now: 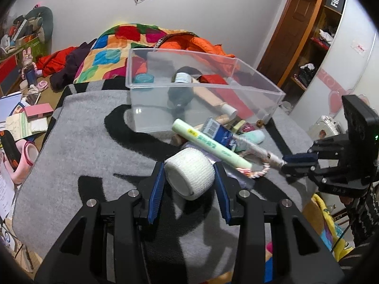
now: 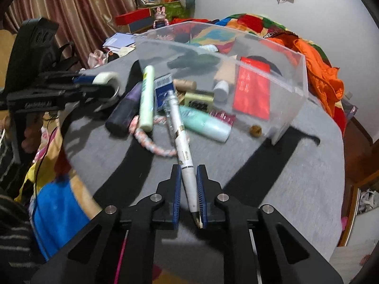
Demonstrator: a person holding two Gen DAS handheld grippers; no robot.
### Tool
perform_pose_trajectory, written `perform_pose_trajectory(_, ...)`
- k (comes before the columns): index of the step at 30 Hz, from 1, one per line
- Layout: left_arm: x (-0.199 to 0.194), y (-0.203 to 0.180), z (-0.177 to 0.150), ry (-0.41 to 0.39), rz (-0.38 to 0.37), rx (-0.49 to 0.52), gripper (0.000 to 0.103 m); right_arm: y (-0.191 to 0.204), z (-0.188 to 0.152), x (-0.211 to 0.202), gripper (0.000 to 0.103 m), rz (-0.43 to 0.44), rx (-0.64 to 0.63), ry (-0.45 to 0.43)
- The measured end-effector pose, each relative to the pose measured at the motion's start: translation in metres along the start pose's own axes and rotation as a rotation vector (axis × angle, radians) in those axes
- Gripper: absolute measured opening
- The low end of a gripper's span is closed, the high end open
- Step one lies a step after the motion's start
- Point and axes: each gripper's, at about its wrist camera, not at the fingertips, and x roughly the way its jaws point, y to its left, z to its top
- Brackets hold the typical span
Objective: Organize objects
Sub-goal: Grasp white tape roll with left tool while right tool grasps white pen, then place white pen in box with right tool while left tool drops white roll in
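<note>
My left gripper is shut on a white bandage roll, held just above the grey blanket. My right gripper is shut on the end of a white pen-like tube; it also shows at the right of the left wrist view. A clear plastic bin stands behind a pile of items: a pale green tube, a blue box, a mint bottle, a dark purple tube and a pink-white rope. The bin holds a dark bottle, a teal roll and a red packet.
Colourful quilt and orange jacket lie behind the bin. Books and boxes crowd the left side. A wardrobe stands at the right. The blanket's front edge drops off near my grippers.
</note>
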Motion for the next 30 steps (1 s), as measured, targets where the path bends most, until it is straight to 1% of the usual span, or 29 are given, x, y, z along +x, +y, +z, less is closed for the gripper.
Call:
perform_pose_trajectory(3, -0.001, -0.006, 0.0, 0.0, -0.006, 0.012, 0.041, 0.002, -0.005, -0.003, 0.012, -0.001, 0.005, 0.012)
perform_pose_trajectory(8, -0.004, -0.013, 0.004, -0.01, -0.018, 0.015, 0.041, 0.007, 0.002, 0.006, 0.014, -0.055, -0.006, -0.002)
perform_pose_trajectory(13, -0.013, -0.019, 0.011, -0.047, -0.03, 0.022, 0.041, 0.007, 0.008, 0.017, 0.016, -0.049, 0.003, -0.006)
perform_pose_trajectory(15, -0.015, -0.022, 0.014, -0.058, -0.03, 0.026, 0.041, 0.005, 0.009, 0.017, 0.014, -0.043, 0.017, -0.015)
perform_pose_trajectory(17, -0.017, -0.024, 0.017, -0.068, -0.029, 0.029, 0.041, 0.007, 0.006, 0.012, 0.01, -0.046, 0.019, -0.04)
perform_pose_trajectory(24, -0.023, -0.028, 0.031, -0.103, -0.029, 0.032, 0.041, 0.014, 0.005, -0.025, 0.01, -0.024, 0.023, -0.163)
perform_pose_trajectory(30, -0.027, -0.033, 0.042, -0.14, -0.014, 0.049, 0.041, 0.013, 0.014, -0.053, 0.01, -0.027, 0.047, -0.266)
